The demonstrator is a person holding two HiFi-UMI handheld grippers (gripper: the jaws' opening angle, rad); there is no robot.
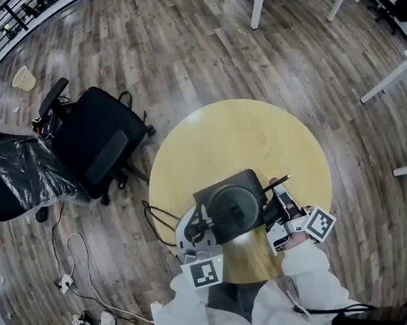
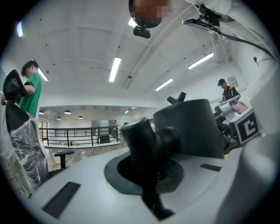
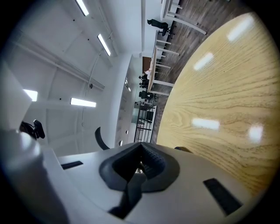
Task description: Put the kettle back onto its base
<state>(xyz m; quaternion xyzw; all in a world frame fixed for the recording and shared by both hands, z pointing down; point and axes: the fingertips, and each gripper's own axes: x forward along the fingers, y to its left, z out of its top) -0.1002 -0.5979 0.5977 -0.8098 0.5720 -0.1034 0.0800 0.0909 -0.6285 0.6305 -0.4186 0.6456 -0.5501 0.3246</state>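
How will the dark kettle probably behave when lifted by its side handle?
Gripped by the left tool only at its handle, off-centre, the kettle would probably tilt or swing. The body looks rigid, so no flexing. The smooth handle may twist in the grip.

The handle [image 2: 146, 138] of the kettle [image 1: 232, 208] sits between the left fingers [image 2: 120, 173]. The kettle is beyond them, over the base [image 1: 247, 181] on the worktop [image 1: 208, 142]. The right fingers [image 3: 154, 162] lie just right of the kettle. A chair [image 1: 99, 142] stands far left.
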